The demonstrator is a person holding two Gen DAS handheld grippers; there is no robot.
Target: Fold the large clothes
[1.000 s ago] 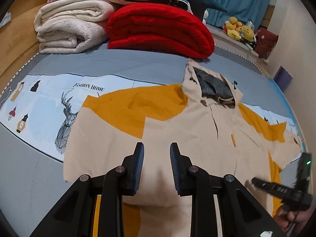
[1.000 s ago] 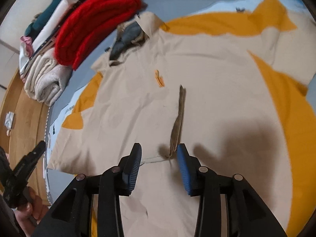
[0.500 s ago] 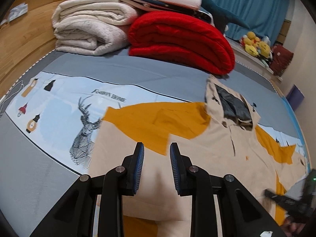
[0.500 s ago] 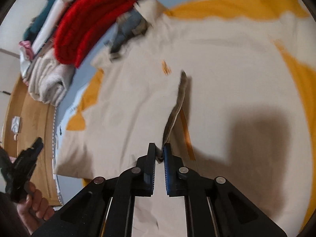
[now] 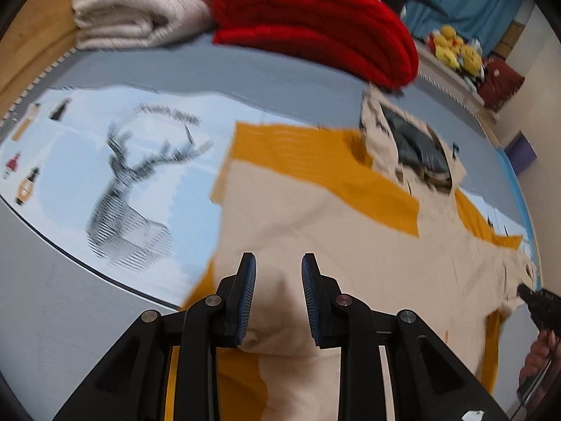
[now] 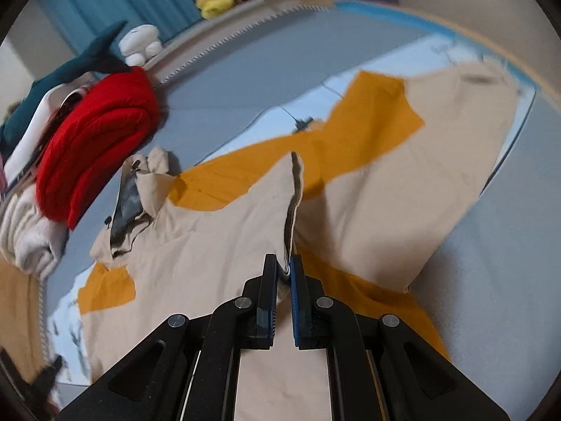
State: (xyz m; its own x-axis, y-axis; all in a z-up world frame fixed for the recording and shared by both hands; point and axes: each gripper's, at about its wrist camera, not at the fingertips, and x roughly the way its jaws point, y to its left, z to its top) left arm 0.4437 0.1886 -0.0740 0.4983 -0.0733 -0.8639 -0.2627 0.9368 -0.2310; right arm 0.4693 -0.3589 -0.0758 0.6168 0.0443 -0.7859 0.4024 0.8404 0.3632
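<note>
A large beige and mustard hooded jacket (image 5: pixel 333 231) lies spread on the bed, hood with dark lining (image 5: pixel 417 144) toward the far side. My left gripper (image 5: pixel 278 298) is open and empty, low over the jacket's left part near its edge. My right gripper (image 6: pixel 283 280) is shut on the jacket's front opening edge (image 6: pixel 292 203) and lifts it, so the fabric rises in a ridge from the jacket (image 6: pixel 196 245). The right gripper also shows in the left wrist view (image 5: pixel 540 303) at the far right.
A folded red blanket (image 5: pixel 315 24) and cream blankets (image 5: pixel 140 3) are stacked at the head of the bed. The grey sheet has a pale blue deer print (image 5: pixel 129 196). Plush toys (image 5: pixel 455 49) sit on a ledge by teal curtains. A wooden bed frame (image 5: pixel 31 56) runs on the left.
My right gripper closed on the jacket's front edge and raised it, pulling the fabric up. My left gripper moved left and lower over the jacket, staying open.
</note>
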